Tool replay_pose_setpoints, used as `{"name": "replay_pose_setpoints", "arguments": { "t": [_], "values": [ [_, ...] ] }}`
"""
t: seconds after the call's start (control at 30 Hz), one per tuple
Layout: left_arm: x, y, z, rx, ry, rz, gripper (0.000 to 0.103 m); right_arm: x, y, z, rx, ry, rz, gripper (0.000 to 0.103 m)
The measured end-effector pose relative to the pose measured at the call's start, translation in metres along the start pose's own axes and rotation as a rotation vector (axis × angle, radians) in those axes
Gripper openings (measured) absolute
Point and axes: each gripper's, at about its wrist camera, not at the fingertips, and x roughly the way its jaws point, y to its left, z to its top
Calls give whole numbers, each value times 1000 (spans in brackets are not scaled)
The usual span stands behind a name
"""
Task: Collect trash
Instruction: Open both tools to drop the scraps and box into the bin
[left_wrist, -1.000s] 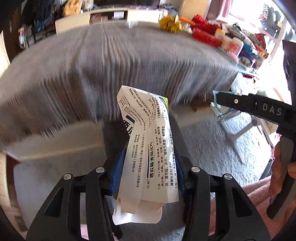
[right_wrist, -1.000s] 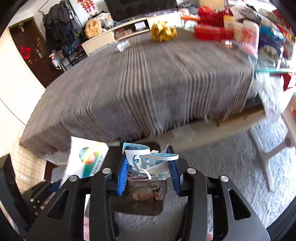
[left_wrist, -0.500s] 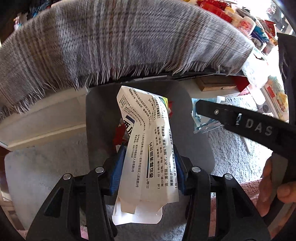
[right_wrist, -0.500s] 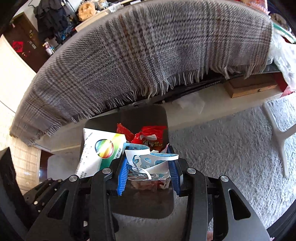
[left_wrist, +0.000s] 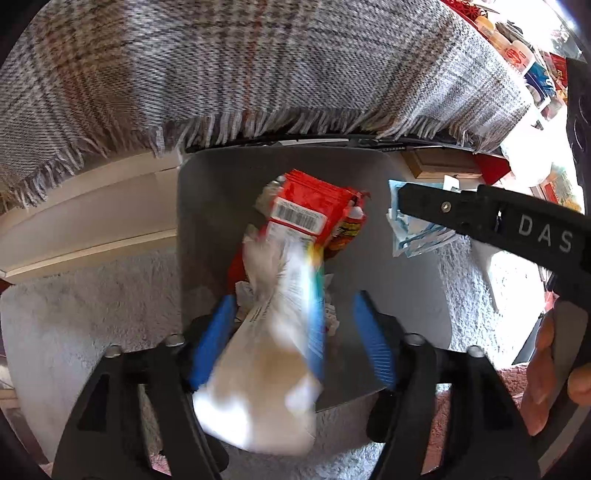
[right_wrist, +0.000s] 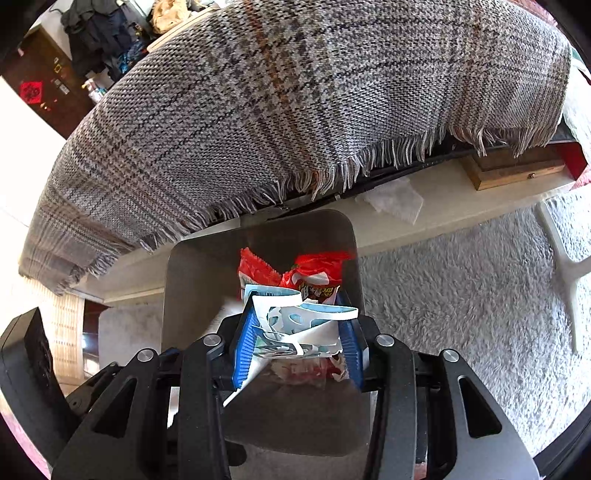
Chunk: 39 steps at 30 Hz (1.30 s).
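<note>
My left gripper (left_wrist: 291, 325) is open above a grey trash bin (left_wrist: 207, 192). A white printed paper box (left_wrist: 269, 354) is blurred between the spread blue pads and falls loose into the bin. Red snack wrappers (left_wrist: 310, 210) lie inside the bin. My right gripper (right_wrist: 297, 332) is shut on a crumpled blue-and-white wrapper (right_wrist: 299, 321) and hangs over the same bin (right_wrist: 184, 288); it also shows in the left wrist view (left_wrist: 410, 229). Red wrappers (right_wrist: 314, 273) show beyond it.
A table draped in a fringed grey plaid cloth (right_wrist: 277, 103) overhangs the bin's far side. A pale shelf (left_wrist: 85, 218) runs under it with a wooden box (right_wrist: 517, 173). Grey shag carpet (right_wrist: 461, 277) surrounds the bin. A white stool leg (right_wrist: 565, 273) stands at the right.
My left gripper has opened and let go of the white paper box, which now drops into the bin. Both grippers have moved lower and closer over the bin.
</note>
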Motion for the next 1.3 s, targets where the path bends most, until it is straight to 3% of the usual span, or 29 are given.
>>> {"name": "replay_pose_setpoints", "arguments": {
  "t": [0.1, 0.2, 0.33, 0.57, 0.63, 0.97, 1.13, 1.23, 1.3],
  "values": [
    [-9, 12, -4, -10, -6, 5, 78, 2, 0, 1, 14, 10, 13, 47],
    [-16, 20, -7, -14, -11, 11, 80, 4, 2, 0, 21, 19, 17, 56],
    [-24, 26, -11, -14, -17, 16, 80, 0, 2, -2, 22, 3, -7, 77],
    [-31, 23, -11, -11, -23, 11, 82, -8, -7, -1, 46, -10, -13, 83],
    [-36, 22, -12, -8, -27, 7, 82, -15, -12, 0, 75, -29, -14, 95],
    [-69, 6, 6, 26, -58, -5, 82, -63, -27, 17, 102, -89, 4, 95],
    [-107, -7, 43, 66, -128, 8, 82, -100, -30, 49, 79, -147, -16, 95],
    [-125, -13, 71, 79, -169, 23, 93, -119, -26, 73, 36, -184, -43, 96],
    [-132, -13, 89, 67, -192, 27, 94, -130, -21, 92, -4, -206, -72, 96]
  ]
}}
